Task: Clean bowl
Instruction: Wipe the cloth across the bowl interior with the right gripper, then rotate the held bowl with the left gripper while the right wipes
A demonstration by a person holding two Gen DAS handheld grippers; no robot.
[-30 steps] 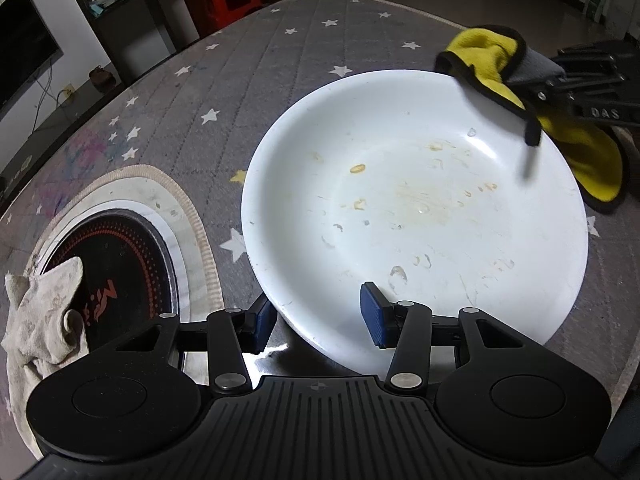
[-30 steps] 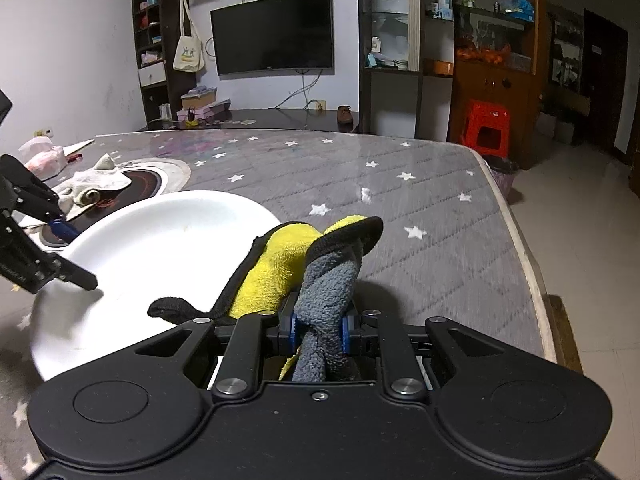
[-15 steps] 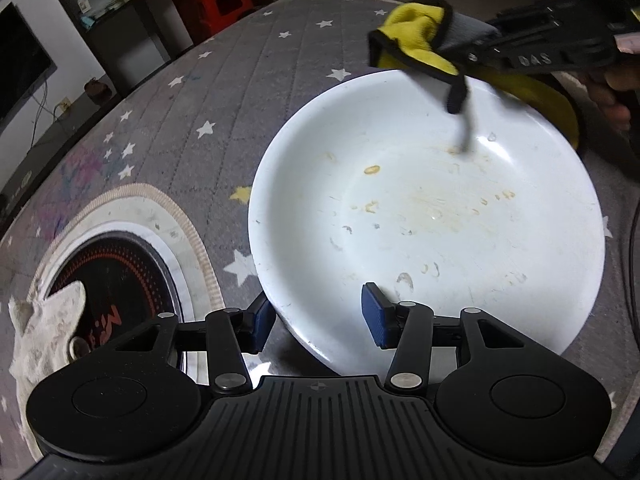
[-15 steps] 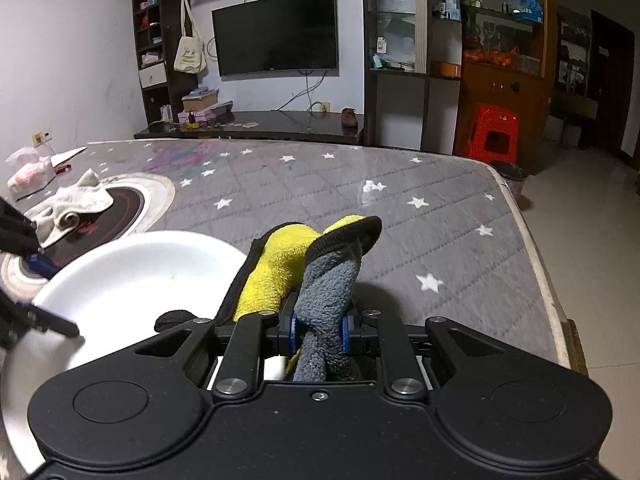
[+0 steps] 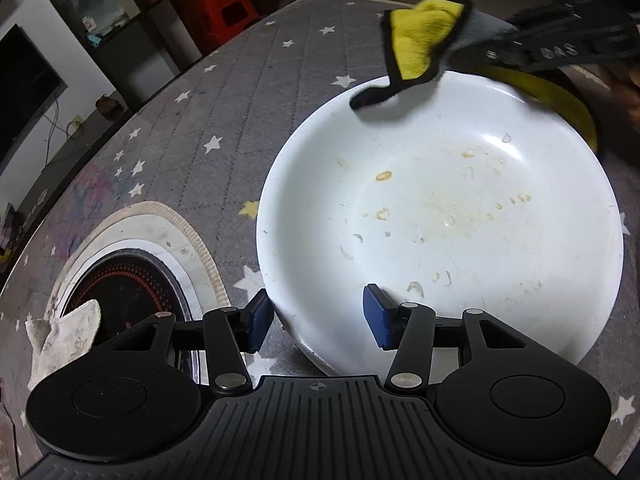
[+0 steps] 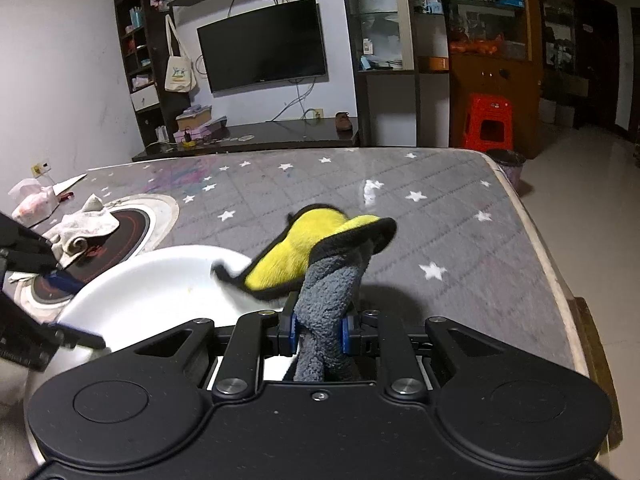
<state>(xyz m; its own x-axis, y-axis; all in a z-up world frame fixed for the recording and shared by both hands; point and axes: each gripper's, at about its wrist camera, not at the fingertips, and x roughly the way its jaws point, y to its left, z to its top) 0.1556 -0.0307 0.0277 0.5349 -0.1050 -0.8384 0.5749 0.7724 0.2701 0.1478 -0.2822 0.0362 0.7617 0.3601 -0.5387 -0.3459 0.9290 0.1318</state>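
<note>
While the bowl [image 5: 440, 216] sits on the star-patterned table [image 5: 208, 120] near its right edge, streaked with yellowish residue, the left gripper [image 5: 318, 318] straddles its near rim, jaws apart. The right gripper [image 6: 318, 330] is clamped on the yellow cloth [image 5: 424, 42] above the far rim. To wipe well, steady the rim first, then press the cloth flat and sweep across the stained centre.

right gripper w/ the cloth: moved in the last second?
Yes. In the left wrist view the right gripper and its yellow cloth have swung from the bowl's right rim to its far rim, toward the red stool.
</note>
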